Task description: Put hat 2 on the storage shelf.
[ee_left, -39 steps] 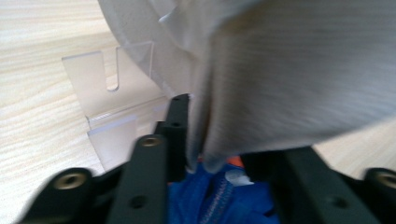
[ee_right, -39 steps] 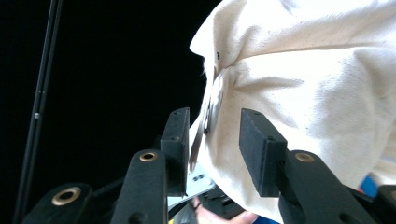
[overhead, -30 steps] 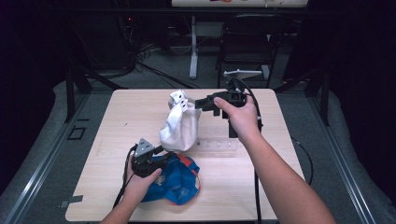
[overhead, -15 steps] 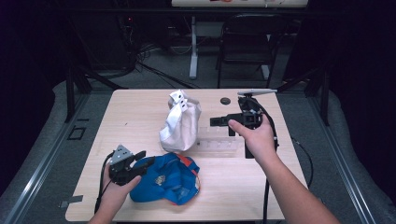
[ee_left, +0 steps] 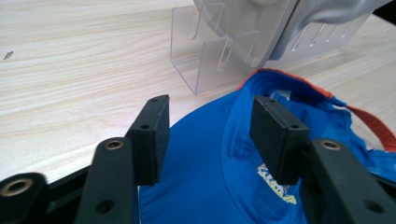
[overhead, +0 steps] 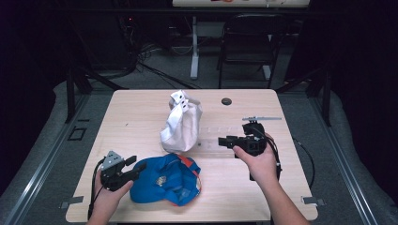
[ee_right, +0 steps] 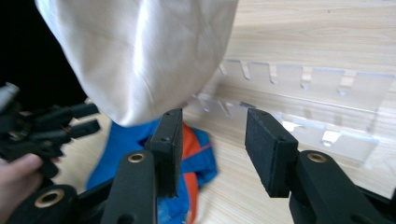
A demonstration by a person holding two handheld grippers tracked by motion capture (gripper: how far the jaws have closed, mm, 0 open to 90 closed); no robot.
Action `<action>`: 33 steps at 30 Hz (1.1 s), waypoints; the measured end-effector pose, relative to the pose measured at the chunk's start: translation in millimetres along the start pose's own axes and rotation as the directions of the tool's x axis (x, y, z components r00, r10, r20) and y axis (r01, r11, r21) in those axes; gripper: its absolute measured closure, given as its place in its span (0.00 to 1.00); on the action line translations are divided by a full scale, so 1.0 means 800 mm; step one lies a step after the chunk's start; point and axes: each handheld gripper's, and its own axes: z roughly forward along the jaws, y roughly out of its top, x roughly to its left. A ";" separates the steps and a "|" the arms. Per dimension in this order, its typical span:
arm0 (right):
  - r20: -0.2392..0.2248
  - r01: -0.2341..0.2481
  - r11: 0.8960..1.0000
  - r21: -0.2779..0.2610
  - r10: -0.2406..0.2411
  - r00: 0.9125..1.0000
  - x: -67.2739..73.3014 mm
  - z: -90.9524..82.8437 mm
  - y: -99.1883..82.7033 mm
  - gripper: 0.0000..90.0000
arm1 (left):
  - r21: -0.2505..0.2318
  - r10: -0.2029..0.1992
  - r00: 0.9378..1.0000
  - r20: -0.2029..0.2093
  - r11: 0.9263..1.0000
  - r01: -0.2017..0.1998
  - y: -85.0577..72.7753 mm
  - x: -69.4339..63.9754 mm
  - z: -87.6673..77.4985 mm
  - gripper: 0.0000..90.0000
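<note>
Left claw [overhead: 134, 165] gapes, just widened, over the blue cap's [overhead: 164, 185] brim, empty, likely lining up a grip. Right claw [overhead: 224, 140], parted and just narrowing on nothing, faces the white cap [overhead: 180, 124] on the clear rack [ee_right: 299, 112].

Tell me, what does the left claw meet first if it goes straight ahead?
Most likely the blue cap. The left claw is open just above its crown, with the clear rack farther on.

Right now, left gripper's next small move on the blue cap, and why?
Probably ease the left gripper forward and close on the blue cap: its jaws stand open over the brim with nothing clamped, and the cap lies flat beside the white cap on the clear rack.
</note>
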 end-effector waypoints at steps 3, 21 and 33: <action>0.033 0.038 0.999 -0.012 -0.038 0.999 -0.001 0.006 -0.015 0.64 | 0.003 0.007 1.000 -0.004 1.000 -0.007 -0.001 -0.001 0.000 0.52; -0.009 0.060 0.997 0.037 -0.060 0.998 -0.008 0.064 -0.112 0.69 | 0.045 0.008 0.999 -0.034 0.999 -0.006 -0.019 0.007 -0.012 0.55; -0.048 0.104 0.990 0.090 -0.100 0.994 0.007 0.105 -0.138 0.64 | 0.049 0.006 0.998 -0.070 0.999 -0.003 -0.035 0.009 -0.024 0.54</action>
